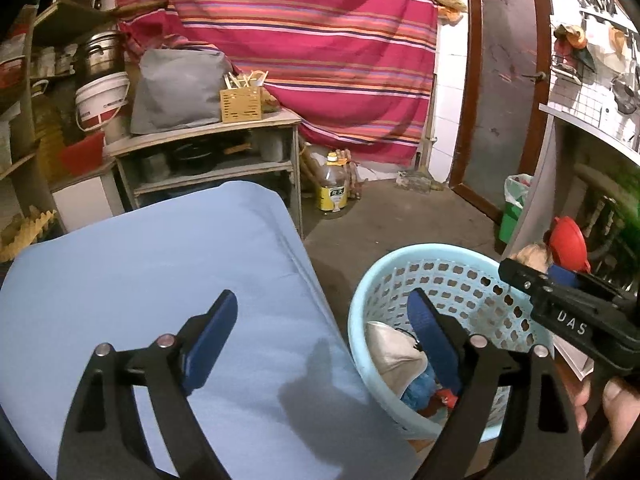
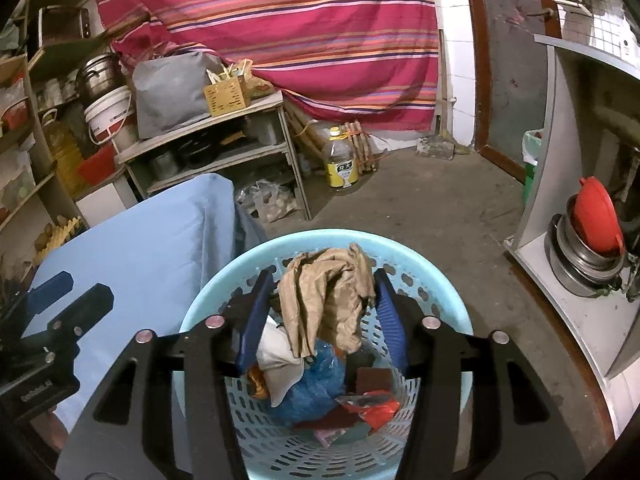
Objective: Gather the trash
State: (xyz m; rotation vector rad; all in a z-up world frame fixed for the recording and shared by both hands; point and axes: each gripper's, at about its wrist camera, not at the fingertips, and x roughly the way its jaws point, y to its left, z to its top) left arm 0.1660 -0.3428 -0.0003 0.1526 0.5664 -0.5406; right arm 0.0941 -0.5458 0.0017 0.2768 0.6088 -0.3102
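A light blue plastic basket stands on the floor beside a table under a blue cloth. In it lie a blue plastic bag, white paper and red wrappers. My right gripper hovers over the basket with crumpled brown paper between its fingers. The paper brushes the right pad and stands clear of the left pad, so the jaws are open. My left gripper is spread wide and empty above the table's edge and the basket's rim. The right gripper shows at the right of the left wrist view.
A grey shelf unit with a bag and a wooden box stands behind the table. An oil bottle sits on the floor by a striped cloth. To the right are a green bin and a counter with steel bowls and a red funnel.
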